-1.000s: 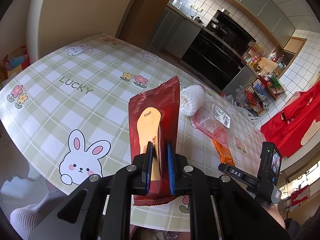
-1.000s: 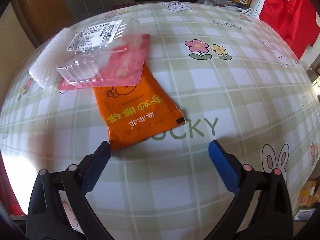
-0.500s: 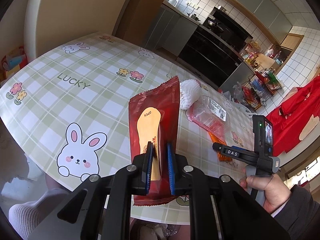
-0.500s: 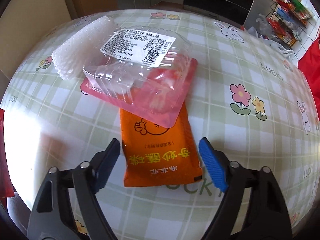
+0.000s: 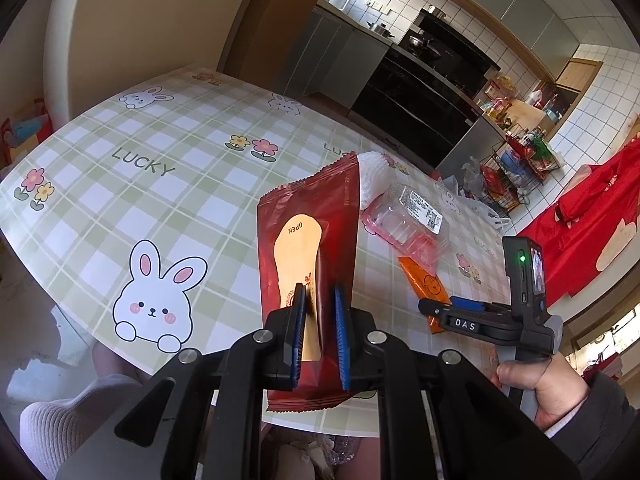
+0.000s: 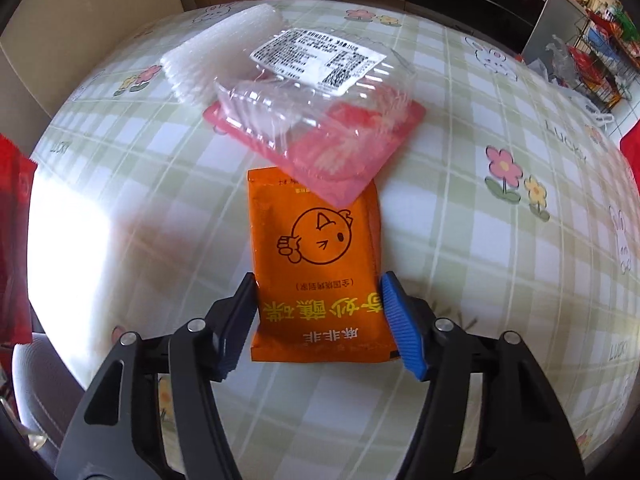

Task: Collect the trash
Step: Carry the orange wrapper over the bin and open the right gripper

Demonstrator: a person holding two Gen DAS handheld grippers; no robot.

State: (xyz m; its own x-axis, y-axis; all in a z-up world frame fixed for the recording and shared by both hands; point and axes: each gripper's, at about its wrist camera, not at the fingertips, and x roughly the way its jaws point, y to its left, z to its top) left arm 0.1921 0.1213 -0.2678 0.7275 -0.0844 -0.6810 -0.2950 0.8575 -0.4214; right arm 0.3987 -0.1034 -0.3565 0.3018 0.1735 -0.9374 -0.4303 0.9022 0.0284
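So far 1 piece of trash is plainly in hand: the left gripper (image 5: 318, 332) is clamped on the dark red foil snack wrapper with a tan "OPEN" panel (image 5: 310, 248), which stands upright between its blue pads above the near edge of the round table with a green-checked bunny-print cloth (image 5: 120, 200); the wrapper is lifted, not yet dropped anywhere, and no bin is clearly in view, though something crumpled shows below the table edge and I cannot tell what it is.

Next in line is the flat orange sachet with a winking cartoon face and yellow lettering (image 6: 320, 264); the right gripper (image 6: 320, 320) points steeply down over its near end, its jaws closing with the sachet between them; the pads sit at the sachet's 2 side edges, but I judge it still lies flat on the cloth, not yet gripped or raised.

Still untouched, as I read it: the clear plastic clamshell box with a white printed label (image 6: 312, 80), the pink tray (image 6: 360, 160) beneath it, whose corner overlaps the sachet's far end, and the white foam net sleeve (image 6: 216, 60) just behind; so roughly 1 of 5 items is secured, a 2nd is about to be, and 3 remain on the table.
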